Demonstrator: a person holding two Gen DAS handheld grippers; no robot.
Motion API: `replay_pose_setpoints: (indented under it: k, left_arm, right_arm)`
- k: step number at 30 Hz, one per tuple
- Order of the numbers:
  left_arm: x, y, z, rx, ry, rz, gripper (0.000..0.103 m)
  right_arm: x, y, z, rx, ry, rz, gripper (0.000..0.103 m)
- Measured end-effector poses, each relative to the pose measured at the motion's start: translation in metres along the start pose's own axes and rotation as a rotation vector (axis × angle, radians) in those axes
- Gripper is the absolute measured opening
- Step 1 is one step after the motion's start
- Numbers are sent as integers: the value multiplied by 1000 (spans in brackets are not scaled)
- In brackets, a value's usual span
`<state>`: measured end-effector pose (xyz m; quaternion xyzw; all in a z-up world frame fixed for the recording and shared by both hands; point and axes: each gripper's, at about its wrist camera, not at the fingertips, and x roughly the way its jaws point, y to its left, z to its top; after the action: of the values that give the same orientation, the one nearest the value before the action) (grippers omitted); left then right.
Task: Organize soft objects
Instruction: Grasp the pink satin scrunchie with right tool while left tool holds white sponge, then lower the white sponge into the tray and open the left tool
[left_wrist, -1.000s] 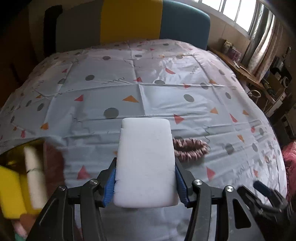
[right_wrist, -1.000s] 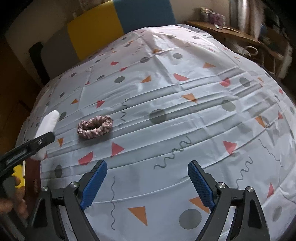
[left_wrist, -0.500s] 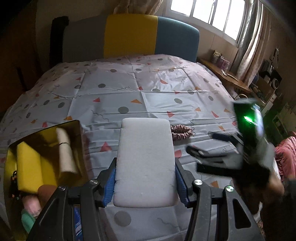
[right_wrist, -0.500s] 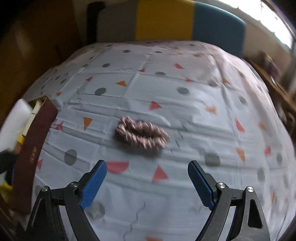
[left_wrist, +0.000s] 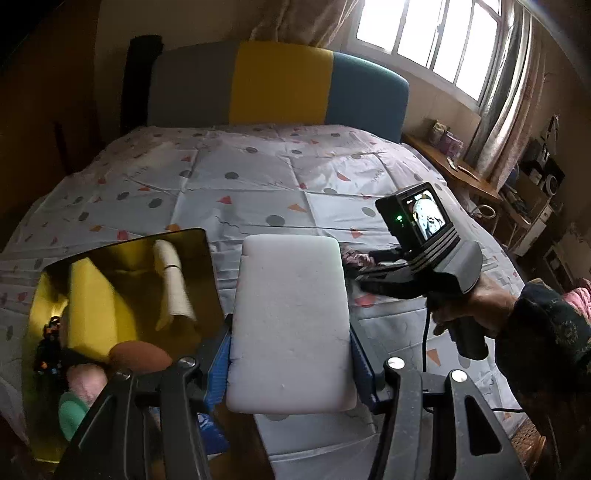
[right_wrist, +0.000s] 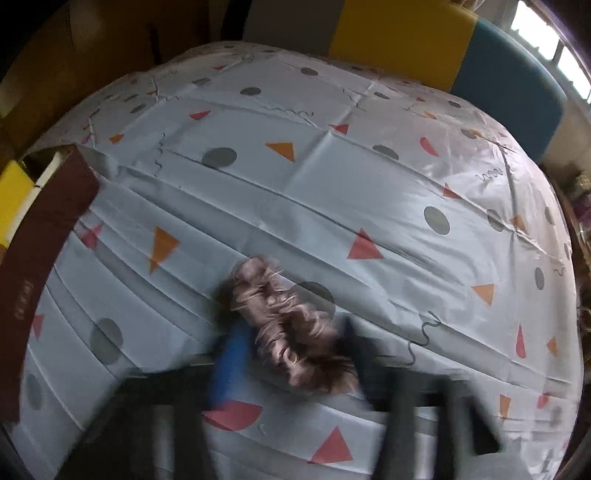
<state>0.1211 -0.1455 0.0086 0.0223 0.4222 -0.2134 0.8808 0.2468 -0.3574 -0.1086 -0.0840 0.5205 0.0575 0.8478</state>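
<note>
My left gripper (left_wrist: 290, 354) pinches a white sponge (left_wrist: 290, 321) between its pads, held above the bed's near edge. Right gripper (right_wrist: 291, 354) straddles the pink scrunchie (right_wrist: 284, 325) lying on the patterned sheet (right_wrist: 332, 192); motion blur hides whether it grips. Box (left_wrist: 192, 243) sits left.

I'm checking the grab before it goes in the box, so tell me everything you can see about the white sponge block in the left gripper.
The white sponge block is a thick rectangular slab with rounded corners and a fine, slightly pitted foam-like surface. It looks clean, with small nicks along its lower left edge. The left gripper clamps its near end between blue pads, and the rest sticks forward past the fingers, roughly level, above the patterned bedsheet. Nothing else visibly touches it.
</note>
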Motion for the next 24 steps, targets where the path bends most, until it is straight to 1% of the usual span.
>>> replay_pose_setpoints:
  k: [4,7,10,15,19,21,24]
  left_arm:
    - [-6,5,-5,-7,-8,11,56]
    - [-14,8,-10,-1,-21,24,56]
    - [-20,11,-14,3,-37,36,56]
    - [-34,15,-24,5,-59,44,56]
    - [-46,20,-33,0,-77,52,56]
    - [-51,23,-39,-1,-85,58,56]
    - [-57,28,-47,-8,-88,61,56]
  right_arm:
    - [-3,7,-5,11,23,-1,22]
    - [-10,9,-11,58,52,7,22]
    - [-22,17,-23,88,57,-1,22]
    - [-44,34,-49,113,70,31,22]
    - [-58,48,-74,163,75,87,22]
    - [-61,56,-86,184,72,113,22]
    - [-57,67,-101,200,60,124,22]
